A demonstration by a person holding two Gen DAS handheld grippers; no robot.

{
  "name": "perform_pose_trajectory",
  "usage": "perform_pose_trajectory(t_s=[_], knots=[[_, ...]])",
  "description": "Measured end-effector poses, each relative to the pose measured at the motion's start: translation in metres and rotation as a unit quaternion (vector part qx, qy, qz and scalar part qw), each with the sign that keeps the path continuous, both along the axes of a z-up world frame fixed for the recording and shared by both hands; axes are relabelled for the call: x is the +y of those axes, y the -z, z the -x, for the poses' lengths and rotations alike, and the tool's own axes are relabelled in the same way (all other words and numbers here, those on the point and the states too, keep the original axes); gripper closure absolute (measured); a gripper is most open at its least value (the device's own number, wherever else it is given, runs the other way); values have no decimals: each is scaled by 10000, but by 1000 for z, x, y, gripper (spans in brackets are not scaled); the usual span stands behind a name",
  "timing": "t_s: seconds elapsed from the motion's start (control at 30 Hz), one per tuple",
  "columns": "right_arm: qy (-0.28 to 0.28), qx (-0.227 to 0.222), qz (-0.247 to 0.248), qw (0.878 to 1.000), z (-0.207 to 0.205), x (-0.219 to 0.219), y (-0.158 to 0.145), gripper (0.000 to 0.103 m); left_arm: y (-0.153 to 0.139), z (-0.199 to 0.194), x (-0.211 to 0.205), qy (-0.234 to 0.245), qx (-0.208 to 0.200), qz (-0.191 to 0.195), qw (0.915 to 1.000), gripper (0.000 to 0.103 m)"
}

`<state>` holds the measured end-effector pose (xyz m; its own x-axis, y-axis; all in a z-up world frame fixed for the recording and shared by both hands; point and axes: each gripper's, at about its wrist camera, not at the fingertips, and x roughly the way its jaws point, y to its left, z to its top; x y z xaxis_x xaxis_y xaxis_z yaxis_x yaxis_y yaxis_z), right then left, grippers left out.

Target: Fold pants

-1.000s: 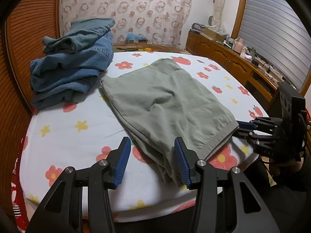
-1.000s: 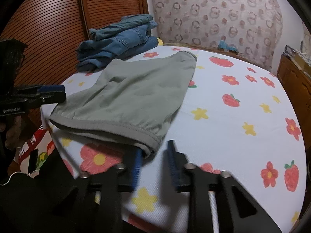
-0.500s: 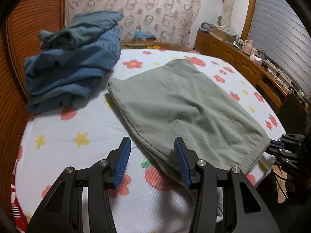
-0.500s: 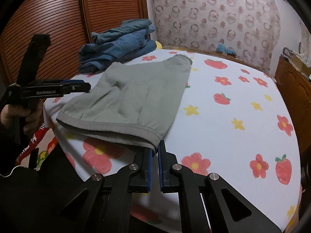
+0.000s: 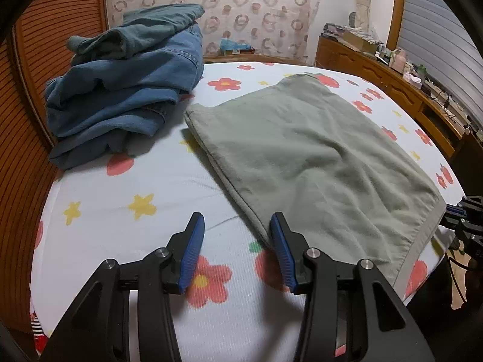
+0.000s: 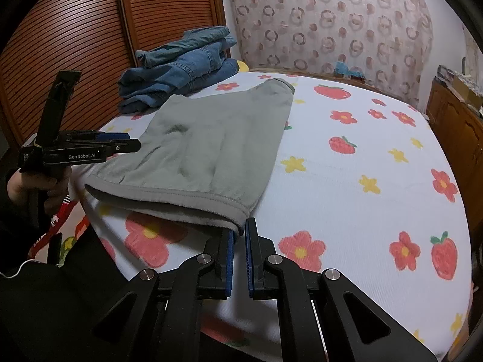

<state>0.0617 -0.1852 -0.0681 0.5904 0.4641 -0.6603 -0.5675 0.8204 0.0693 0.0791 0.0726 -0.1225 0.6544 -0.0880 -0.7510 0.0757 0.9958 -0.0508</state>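
Grey-green pants lie folded flat on the flowered bed sheet, waistband toward me; they also show in the right wrist view. My left gripper is open and empty, hovering at the pants' left edge, right finger over the cloth; it also shows in the right wrist view. My right gripper is shut on the waistband's right corner; it also shows in the left wrist view.
A pile of folded blue jeans sits at the back left of the bed, also in the right wrist view. A slatted wooden wardrobe stands on the left. A wooden dresser with clutter lines the right.
My right gripper has closed on the waistband corner. My left gripper has moved forward along the pants' left edge, staying open.
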Motion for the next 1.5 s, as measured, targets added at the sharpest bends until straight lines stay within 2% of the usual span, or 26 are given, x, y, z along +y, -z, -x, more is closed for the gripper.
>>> perform_pose_trajectory(t_s=[0.3, 0.4, 0.47, 0.5, 0.67, 0.83, 0.93, 1.1, 1.27, 1.5], knots=[[80, 17, -42, 10000, 6, -11, -7, 98, -12, 7, -7, 128, -114, 100, 9998, 54], [100, -13, -25, 9999, 8, -12, -10, 94, -17, 11, -10, 184, -223, 119, 9995, 42], [122, -39, -31, 9999, 10, -14, -12, 94, -21, 12, -13, 212, -304, 135, 9992, 25], [144, -52, -34, 9999, 10, -15, -12, 94, -23, 13, -13, 227, -333, 153, 9991, 23], [216, -86, -68, 9997, 11, -18, -16, 93, -28, 17, -19, 279, -403, 160, 9987, 23], [232, -165, -28, 9996, 8, -11, -19, 75, -28, 26, -25, 387, -420, 220, 9981, 23], [170, -190, -40, 9997, 4, -3, -18, 73, -25, 34, -28, 512, -356, 236, 9978, 23], [105, -154, 24, 9998, -2, 6, -11, 72, -15, 44, -30, 615, -193, 370, 9972, 31], [142, -48, 25, 9999, -11, 8, -6, 72, -9, 54, -31, 724, -86, 566, 9957, 46], [149, 90, 53, 9998, -17, 10, 1, 72, -4, 61, -40, 883, 34, 693, 9937, 58]])
